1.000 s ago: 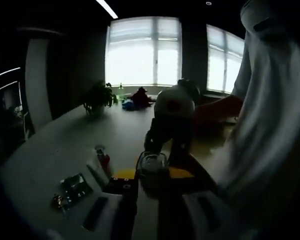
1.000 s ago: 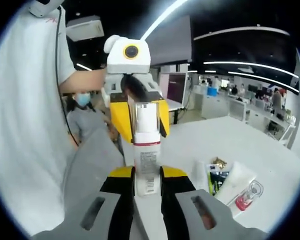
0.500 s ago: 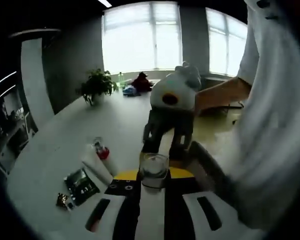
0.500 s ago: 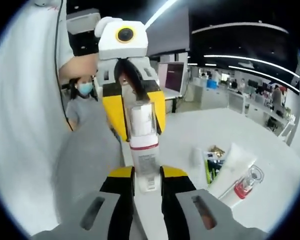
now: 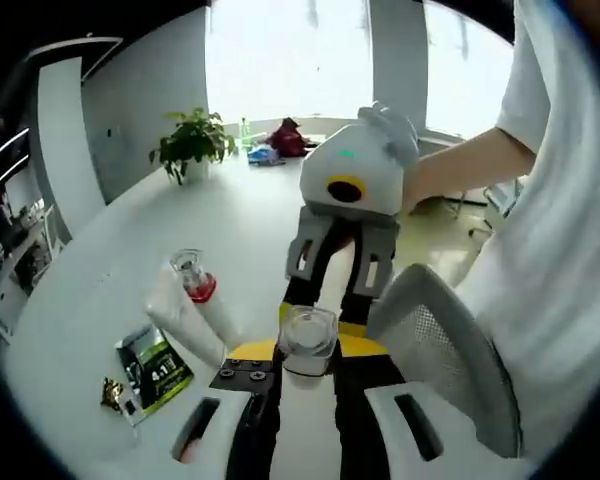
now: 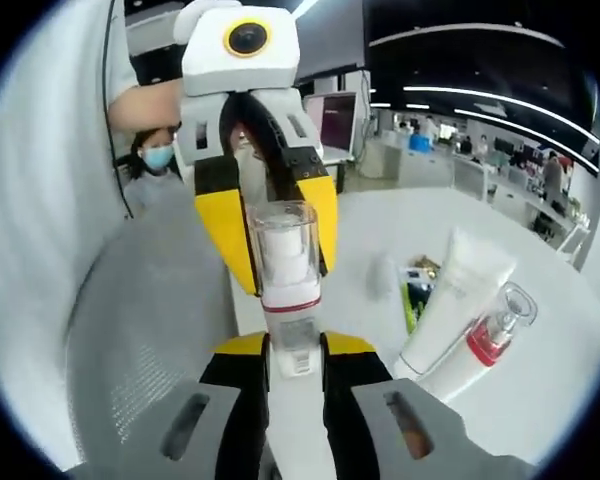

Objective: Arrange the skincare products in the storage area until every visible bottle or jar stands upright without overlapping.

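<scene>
**Pump bottle held between both grippers, above the table edge**

We have one pump bottle (image 6: 286,290), clear cap and red band, pinched at both ends. In the right gripper view our right gripper (image 6: 295,362) is clamped on its white base, and the left gripper (image 6: 250,215) faces us, its yellow jaws against the cap. In the left gripper view the left gripper (image 5: 305,365) grips the cap end (image 5: 308,338), with the right gripper (image 5: 345,262) beyond.

We judge this a handover or re-grip before standing it up. Next: one gripper lets go, the other sets the base down on the table (image 5: 110,280), clear of the white tube (image 6: 450,300) and the red-collared bottle (image 6: 490,340) lying touching, and the sachet (image 5: 152,368) nearby.

Against a second ago: both views tilted down, so the tube and bottle loom larger; the grip is unchanged.
</scene>
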